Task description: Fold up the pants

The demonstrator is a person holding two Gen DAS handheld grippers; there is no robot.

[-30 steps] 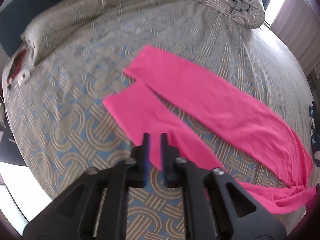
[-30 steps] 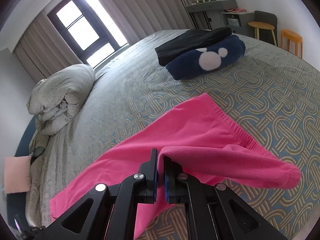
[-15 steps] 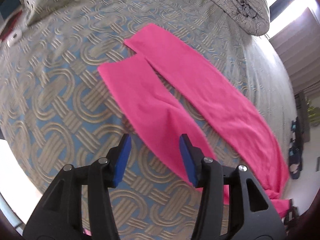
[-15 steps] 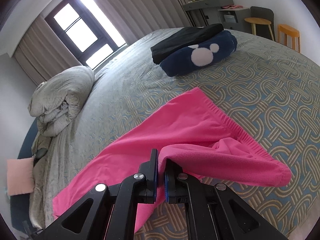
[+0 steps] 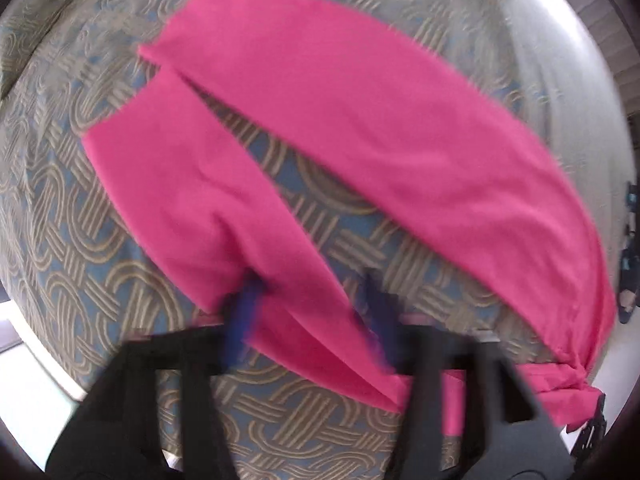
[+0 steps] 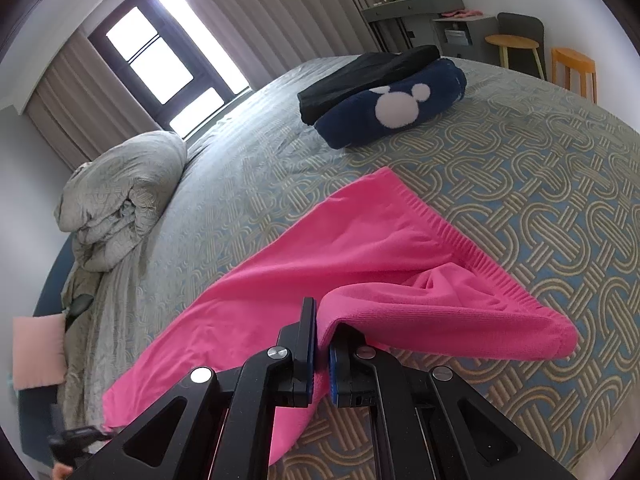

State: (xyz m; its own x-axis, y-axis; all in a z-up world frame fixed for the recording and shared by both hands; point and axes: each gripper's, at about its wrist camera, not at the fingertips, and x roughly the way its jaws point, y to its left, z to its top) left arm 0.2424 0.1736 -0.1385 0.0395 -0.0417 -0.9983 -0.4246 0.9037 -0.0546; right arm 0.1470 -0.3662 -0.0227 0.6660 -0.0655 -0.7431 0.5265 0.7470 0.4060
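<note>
Pink pants point(image 5: 360, 128) lie spread on a patterned bedspread point(image 5: 60, 220), the two legs apart in a narrow V. My left gripper point(image 5: 312, 312) is open, its blurred blue-padded fingers straddling the near leg low over the bed. My right gripper point(image 6: 322, 344) is shut on the pink pants point(image 6: 360, 248) at the waistband end, holding a fold of cloth lifted off the bed. The ribbed waistband point(image 6: 472, 248) runs to the right of it.
A navy blanket with a white mouse shape point(image 6: 396, 108) and a black folded garment point(image 6: 360, 76) lie at the far side. A bunched grey duvet point(image 6: 120, 192) sits at the left. Stools point(image 6: 572, 64) and a desk stand beyond the bed. The bed's edge point(image 5: 36, 344) lies at lower left.
My left gripper opened from shut and dropped forward, low over the near pant leg, now straddling it. My right gripper still holds the waistband end, almost unmoved.
</note>
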